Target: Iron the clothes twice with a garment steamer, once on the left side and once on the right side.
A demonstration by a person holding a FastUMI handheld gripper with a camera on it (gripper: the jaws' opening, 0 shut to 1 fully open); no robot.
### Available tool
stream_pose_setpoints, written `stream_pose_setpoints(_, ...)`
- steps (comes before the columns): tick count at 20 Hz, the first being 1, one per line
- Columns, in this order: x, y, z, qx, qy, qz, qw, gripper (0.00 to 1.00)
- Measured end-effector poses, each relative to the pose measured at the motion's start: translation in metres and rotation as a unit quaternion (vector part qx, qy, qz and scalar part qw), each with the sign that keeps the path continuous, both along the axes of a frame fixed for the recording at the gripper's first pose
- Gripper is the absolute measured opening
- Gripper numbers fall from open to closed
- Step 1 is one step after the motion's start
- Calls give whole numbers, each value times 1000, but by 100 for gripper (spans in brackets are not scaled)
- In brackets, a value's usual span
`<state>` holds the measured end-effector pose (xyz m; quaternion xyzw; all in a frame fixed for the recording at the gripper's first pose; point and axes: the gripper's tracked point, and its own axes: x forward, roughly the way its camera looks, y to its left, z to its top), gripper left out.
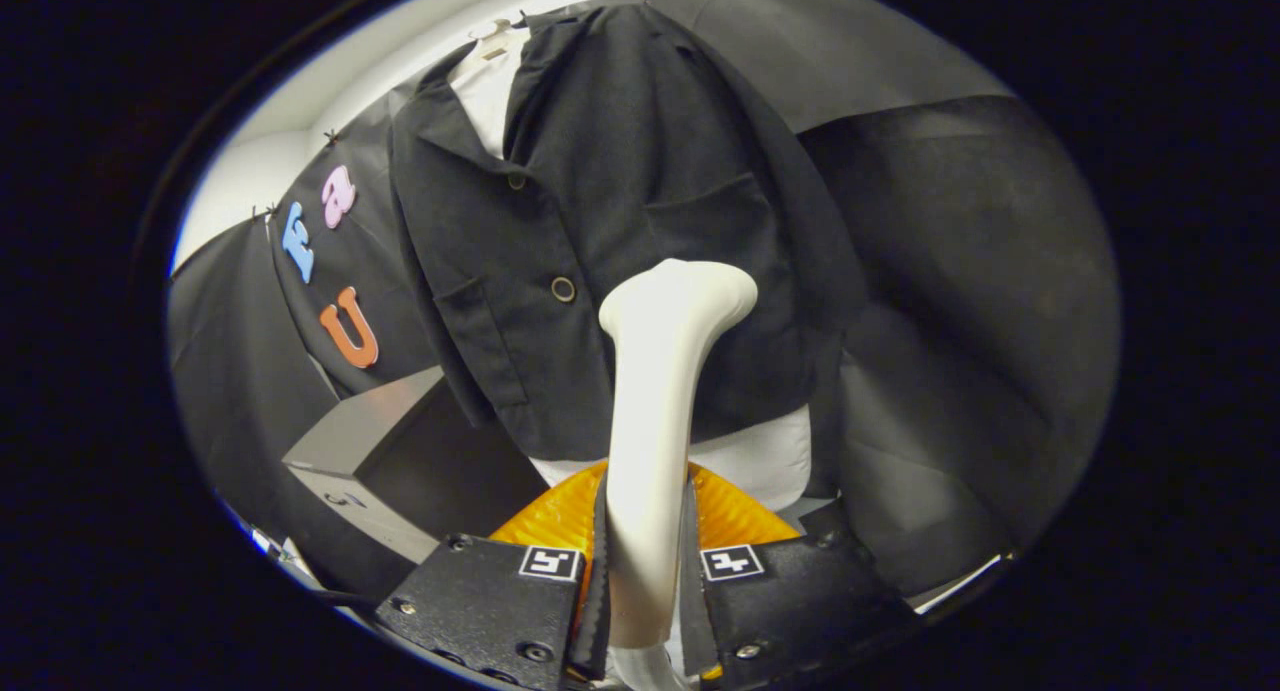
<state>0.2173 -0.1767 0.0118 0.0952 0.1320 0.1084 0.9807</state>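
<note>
Your gripper [645, 581] is clenched on the white garment steamer [655, 411], both fingers pressing its handle. Its head sits just ahead of the fingers, against the dark jacket [620, 221] hanging beyond them.

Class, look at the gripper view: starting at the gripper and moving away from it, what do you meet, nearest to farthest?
gripper, fingers closed on the handle → white garment steamer rising between them → dark jacket on a white form → black booth wall behind.
</note>
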Motion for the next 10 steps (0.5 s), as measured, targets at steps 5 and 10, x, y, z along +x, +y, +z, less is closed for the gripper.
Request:
stream_pose_setpoints(5, -2, -4, -29, -2, 26, -6, 1000, 31)
stream_pose_setpoints(10, -2, -5, -52, 1, 51, -12, 999, 31)
